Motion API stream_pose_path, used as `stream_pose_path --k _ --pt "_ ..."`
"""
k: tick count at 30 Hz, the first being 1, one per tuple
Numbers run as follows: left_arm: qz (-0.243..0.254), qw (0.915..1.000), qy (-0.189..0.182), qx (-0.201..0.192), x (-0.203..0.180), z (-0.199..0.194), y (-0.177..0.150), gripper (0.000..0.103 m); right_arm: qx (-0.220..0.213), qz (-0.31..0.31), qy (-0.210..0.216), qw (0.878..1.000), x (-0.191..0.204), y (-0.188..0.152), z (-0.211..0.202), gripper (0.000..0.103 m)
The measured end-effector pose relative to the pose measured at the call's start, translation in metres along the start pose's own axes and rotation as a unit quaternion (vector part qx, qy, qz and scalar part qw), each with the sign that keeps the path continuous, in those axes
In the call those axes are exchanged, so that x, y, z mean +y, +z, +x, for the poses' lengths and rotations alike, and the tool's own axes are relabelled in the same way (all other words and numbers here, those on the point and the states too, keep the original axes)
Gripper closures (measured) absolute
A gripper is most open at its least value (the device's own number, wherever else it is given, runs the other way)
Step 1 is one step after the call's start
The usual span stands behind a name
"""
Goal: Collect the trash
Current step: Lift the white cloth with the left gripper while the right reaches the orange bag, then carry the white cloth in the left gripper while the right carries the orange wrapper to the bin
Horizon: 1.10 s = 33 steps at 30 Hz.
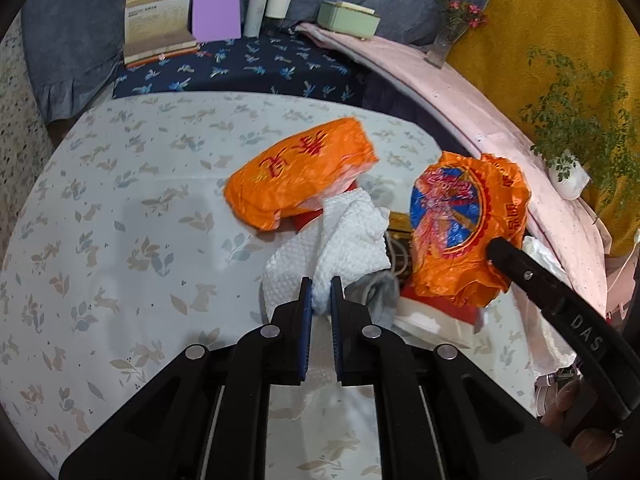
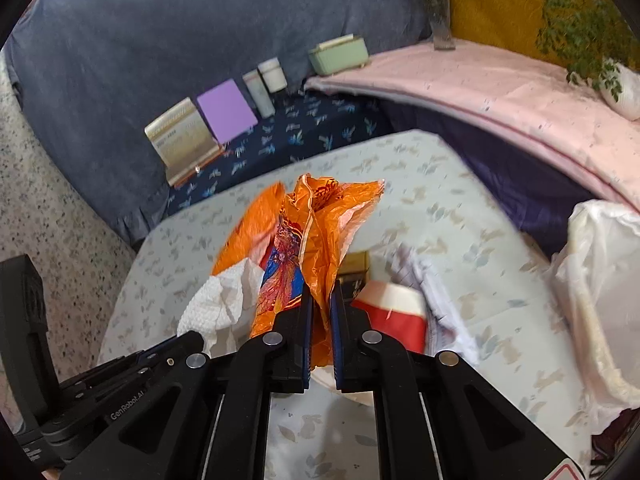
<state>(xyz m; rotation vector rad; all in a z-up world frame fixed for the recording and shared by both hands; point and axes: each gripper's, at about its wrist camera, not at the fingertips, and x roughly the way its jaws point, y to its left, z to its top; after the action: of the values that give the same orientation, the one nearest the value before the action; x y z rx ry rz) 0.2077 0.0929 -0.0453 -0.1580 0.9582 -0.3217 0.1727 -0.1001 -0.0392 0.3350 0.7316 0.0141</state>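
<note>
Trash lies heaped on a table with a leaf-patterned cloth [image 1: 100, 240]. In the left wrist view my left gripper [image 1: 321, 294] is shut on a crumpled white paper towel [image 1: 340, 240]. Behind the towel lies an orange plastic wrapper [image 1: 296, 172] with red characters. To the right, a second orange wrapper with a blue and red picture [image 1: 460, 220] is pinched by the right gripper's black finger [image 1: 516, 260]. In the right wrist view my right gripper [image 2: 321, 300] is shut on that orange and blue wrapper [image 2: 316, 232], which stands up crumpled between the pads. The paper towel [image 2: 220, 300] sits at its left.
A red and white carton [image 2: 394, 308], a gold box [image 2: 356, 264] and a checked cloth [image 2: 436, 292] lie in the heap. A clear plastic bag [image 2: 600, 280] sits at the right. Boxes, jars, a purple card [image 1: 216, 6] and a green tin [image 1: 348, 18] line the back; plants [image 1: 576, 112] stand right.
</note>
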Motion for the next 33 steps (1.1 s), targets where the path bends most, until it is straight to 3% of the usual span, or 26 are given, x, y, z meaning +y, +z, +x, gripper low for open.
stream_pose_path --k 8,16,33 --pt "0.032 0.9986 -0.023 -0.036 -0.049 -0.035 0.011 0.095 -0.062 0.006 -0.011 0.998 -0.023 0.015 -0.063 0.095" --pt "0.082 0.9937 -0.053 -0.054 -0.122 -0.054 0.011 0.095 -0.107 0.032 -0.039 0.993 -0.070 0.017 -0.117 0.095" --pt "0.183 0.9754 -0.118 -0.033 -0.268 -0.040 -0.020 0.094 -0.151 0.121 -0.116 0.974 -0.190 -0.006 -0.190 0.095"
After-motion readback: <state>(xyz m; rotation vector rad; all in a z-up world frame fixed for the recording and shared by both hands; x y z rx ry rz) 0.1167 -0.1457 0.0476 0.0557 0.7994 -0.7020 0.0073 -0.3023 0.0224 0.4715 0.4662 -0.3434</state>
